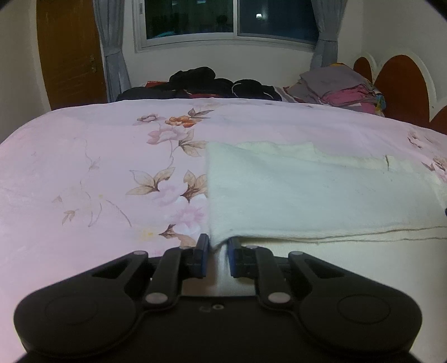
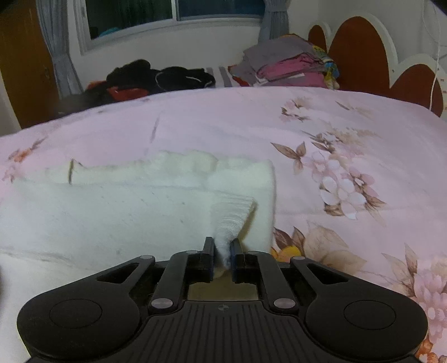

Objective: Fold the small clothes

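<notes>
- A white cloth (image 1: 321,195) lies on the pink floral bedspread (image 1: 83,173), partly folded over itself, with a ragged far edge and a thin grey line along its near hem
- The left gripper (image 1: 218,245) pinches the cloth's near left corner between its narrowly set jaws; the corner is pulled down into the gap
- The right gripper (image 2: 222,248) is clamped on a bunched tuft at the cloth's near right corner (image 2: 232,217), which rises into a small peak just above the jaws
- Between the two corners the cloth (image 2: 111,212) spans the bed, its right fold edge standing up a little
- At the far edge of the bed sit a dark pile of clothes (image 1: 218,83) and a stack of folded garments (image 1: 335,86), grey and pink; what the dark pile holds is hard to make out
- A headboard (image 2: 360,50) with rounded brown panels stands to the right, and a window (image 1: 232,19) with grey curtains is beyond
</notes>
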{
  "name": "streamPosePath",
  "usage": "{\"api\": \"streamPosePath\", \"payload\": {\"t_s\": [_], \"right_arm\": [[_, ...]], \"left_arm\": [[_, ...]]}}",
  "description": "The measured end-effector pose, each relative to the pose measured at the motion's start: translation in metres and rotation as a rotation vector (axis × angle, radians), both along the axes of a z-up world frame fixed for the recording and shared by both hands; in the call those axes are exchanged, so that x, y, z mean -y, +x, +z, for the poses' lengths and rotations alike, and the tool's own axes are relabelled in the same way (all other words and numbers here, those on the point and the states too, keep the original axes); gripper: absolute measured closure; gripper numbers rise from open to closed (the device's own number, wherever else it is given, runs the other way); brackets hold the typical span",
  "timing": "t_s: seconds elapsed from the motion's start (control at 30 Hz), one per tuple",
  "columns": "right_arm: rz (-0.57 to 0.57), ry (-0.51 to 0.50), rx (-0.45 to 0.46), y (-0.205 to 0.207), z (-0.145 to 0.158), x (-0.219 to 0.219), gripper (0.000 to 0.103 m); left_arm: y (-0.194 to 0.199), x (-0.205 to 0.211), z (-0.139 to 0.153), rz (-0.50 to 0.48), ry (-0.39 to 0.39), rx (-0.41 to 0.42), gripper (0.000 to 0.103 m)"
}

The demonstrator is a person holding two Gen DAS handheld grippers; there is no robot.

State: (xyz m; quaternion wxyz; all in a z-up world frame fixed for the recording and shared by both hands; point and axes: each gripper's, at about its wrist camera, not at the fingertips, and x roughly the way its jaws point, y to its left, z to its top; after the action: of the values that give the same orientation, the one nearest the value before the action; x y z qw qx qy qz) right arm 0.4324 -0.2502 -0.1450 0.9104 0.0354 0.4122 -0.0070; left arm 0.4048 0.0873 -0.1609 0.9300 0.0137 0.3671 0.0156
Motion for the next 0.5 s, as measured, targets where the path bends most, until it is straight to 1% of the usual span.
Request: {"api": "streamPosePath", "payload": {"t_s": [0.07,0.13,0.17,0.2,0.23,0.3,0.33,0.4,0.5], "right_arm": [[0.001,-0.011,0.004,-0.003,0.003,0.000,0.093],[-0.028,-0.022,0.027,-0.005,0.009,0.003,0.084],[-0.053,-0.031,0.055,-0.008,0.014,0.005,0.069],[-0.066,-0.027,0.083,-0.011,0.019,0.008,0.056],[-0.071,-0.017,0.107,-0.013,0.024,0.010,0.055],[-0.050,-0.008,0.126,-0.014,0.031,0.006,0.055],[-0.033,-0.008,0.129,-0.013,0.033,0.002,0.055],[-0.004,-0.010,0.127,-0.009,0.033,-0.009,0.055],[0.024,0.014,0.114,-0.002,0.029,-0.021,0.055]], "left_arm": [[0.001,-0.005,0.002,0.008,-0.029,-0.015,0.089],[0.001,-0.010,0.007,0.020,-0.065,-0.032,0.085],[0.000,-0.013,0.011,0.021,-0.076,-0.037,0.083],[-0.003,-0.015,0.016,0.022,-0.092,-0.033,0.077],[-0.006,-0.016,0.022,0.020,-0.105,-0.022,0.075],[-0.010,-0.014,0.032,0.006,-0.096,0.000,0.074],[-0.010,-0.012,0.036,-0.006,-0.098,0.006,0.073],[-0.004,-0.006,0.041,-0.019,-0.113,0.004,0.066],[0.011,0.004,0.042,-0.027,-0.140,-0.008,0.063]]}}
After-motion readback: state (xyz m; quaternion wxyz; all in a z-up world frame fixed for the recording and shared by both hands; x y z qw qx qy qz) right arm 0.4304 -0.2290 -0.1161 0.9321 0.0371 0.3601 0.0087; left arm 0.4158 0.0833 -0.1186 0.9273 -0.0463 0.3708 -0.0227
